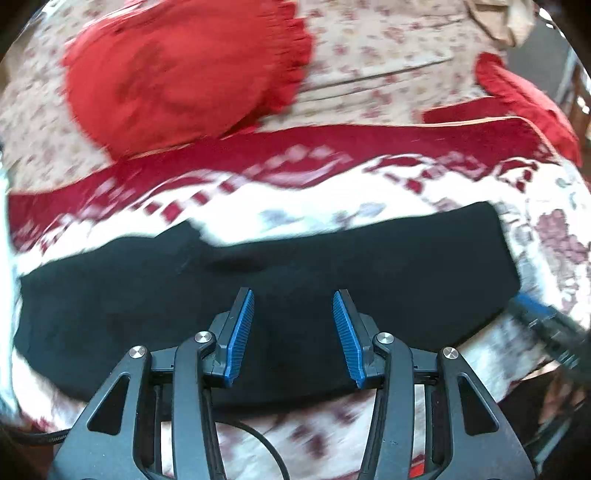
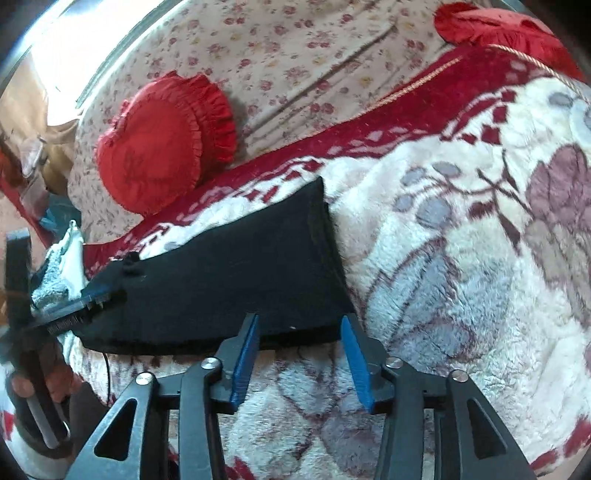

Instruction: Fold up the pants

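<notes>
The black pants (image 1: 280,266) lie folded in a long flat band across the plush white and red blanket (image 1: 332,192). My left gripper (image 1: 293,299) hovers over the middle of the band, open, with nothing between its blue pads. At the right edge of this view, the right gripper (image 1: 546,325) shows as a blur by the pants' right end. In the right wrist view the pants (image 2: 221,273) stretch away to the left. My right gripper (image 2: 300,321) stands open over their near right corner, pads apart from the cloth. The left gripper (image 2: 74,306) sits over the far left end.
A round red frilled cushion (image 1: 177,70) (image 2: 166,144) rests on the floral sheet (image 2: 295,55) behind the blanket. A second red cushion (image 1: 524,99) (image 2: 498,29) lies at the far right. A hand (image 2: 22,387) holds the left gripper's handle.
</notes>
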`<state>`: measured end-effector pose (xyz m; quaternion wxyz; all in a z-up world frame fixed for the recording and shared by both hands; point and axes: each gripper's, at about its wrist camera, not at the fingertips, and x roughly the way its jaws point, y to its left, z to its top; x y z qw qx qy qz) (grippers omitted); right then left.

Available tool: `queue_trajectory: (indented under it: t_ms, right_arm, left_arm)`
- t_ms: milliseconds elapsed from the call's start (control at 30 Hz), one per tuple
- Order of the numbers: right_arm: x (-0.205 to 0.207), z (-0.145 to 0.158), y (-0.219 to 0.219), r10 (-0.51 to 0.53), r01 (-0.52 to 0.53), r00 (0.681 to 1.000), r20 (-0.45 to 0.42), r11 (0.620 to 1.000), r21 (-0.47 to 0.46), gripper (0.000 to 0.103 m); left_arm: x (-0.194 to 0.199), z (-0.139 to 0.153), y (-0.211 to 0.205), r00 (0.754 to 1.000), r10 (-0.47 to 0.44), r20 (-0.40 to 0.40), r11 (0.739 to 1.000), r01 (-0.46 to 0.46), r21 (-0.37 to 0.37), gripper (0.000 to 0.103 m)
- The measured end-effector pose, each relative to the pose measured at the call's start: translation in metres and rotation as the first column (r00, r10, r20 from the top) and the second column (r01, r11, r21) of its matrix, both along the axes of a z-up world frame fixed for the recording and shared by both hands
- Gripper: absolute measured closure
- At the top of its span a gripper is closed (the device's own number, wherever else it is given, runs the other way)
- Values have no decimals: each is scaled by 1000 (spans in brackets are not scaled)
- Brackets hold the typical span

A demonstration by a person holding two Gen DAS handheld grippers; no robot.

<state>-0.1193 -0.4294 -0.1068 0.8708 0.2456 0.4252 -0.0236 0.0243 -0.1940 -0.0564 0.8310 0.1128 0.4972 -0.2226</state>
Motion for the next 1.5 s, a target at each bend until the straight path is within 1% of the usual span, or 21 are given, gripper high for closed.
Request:
queue_trajectory:
  t_ms: [67,167,233,333,433,500,600,700,767,867,967,1067,1100,1133,1167,1233,1300,1333,1433,1500]
  right_arm:
    - [0,-5,-2,-7,7,1000,-12,1000,3,59]
    - [-1,-8,-6,-16,16,1000,-11,1000,20,58]
    - [-1,-9,-7,-18,18,1000,-6,999,28,58]
    - [2,-12,-6,-15,15,1000,5,999,48,57]
    - [3,-15,-4,-8,7,1000,20,998,67,56]
    - [3,-17,-5,-13,11,999,33,996,85,56]
    - [2,-19,-6,-17,11,998,52,994,108,55]
    - [2,-19,-5,-14,6,998,68,994,112,55]
    - [2,-20,-6,-21,10,996,82,992,125,54]
    - [2,-21,-6,-33,18,994,101,990,143,53]
    - [3,-22,-7,-49,29,992,117,985,170,53]
    - [9,-22,-7,-50,30,992,117,986,165,61]
    - [11,-22,-7,-51,32,992,115,986,162,65]
    - [12,-22,-7,-52,33,992,115,986,162,70]
    - [14,-22,-7,-55,35,992,117,985,168,72]
    - [16,-22,-9,-56,32,991,123,981,189,82]
    - [18,-19,-8,-47,21,990,131,981,191,86]
    - [19,-14,-5,-35,10,989,142,985,173,88]
    - [22,3,2,-5,-23,982,191,990,142,88]
    - [23,19,10,22,-48,974,224,992,113,88]
  left_arm:
    - [5,2,-21,998,-56,-20,998,55,-39,59]
    - [11,-1,-53,993,-119,-26,993,118,-29,59]
    - [15,-5,-71,988,-149,-45,989,148,-32,59]
    - [21,-13,-104,970,-223,-97,975,219,-45,59]
    - [19,-17,-135,953,-290,-88,957,290,-16,59]
    - [20,-19,-155,937,-337,-93,941,338,-8,59]
    - [24,-25,-174,921,-370,-124,929,371,-17,59]
    - [24,-30,-189,906,-400,-140,916,400,-27,59]
    - [22,-31,-196,895,-421,-144,906,421,-32,59]
    - [20,-35,-205,881,-447,-155,893,450,-12,59]
    - [21,-38,-208,869,-462,-175,885,465,-30,59]
    - [23,-41,-208,866,-467,-178,883,467,-45,59]
    - [25,-43,-208,867,-466,-176,884,465,-52,61]
    - [25,-44,-208,867,-467,-170,883,465,-55,67]
    - [25,-43,-208,869,-470,-158,882,468,-53,71]
    - [22,-42,-206,867,-480,-137,877,477,-54,86]
    - [20,-37,-202,865,-483,-136,876,478,-67,90]
    - [19,-34,-199,867,-480,-137,877,474,-76,92]
    - [23,-18,-186,870,-471,-145,880,453,-141,95]
    - [23,-1,-173,876,-465,-131,880,440,-179,96]
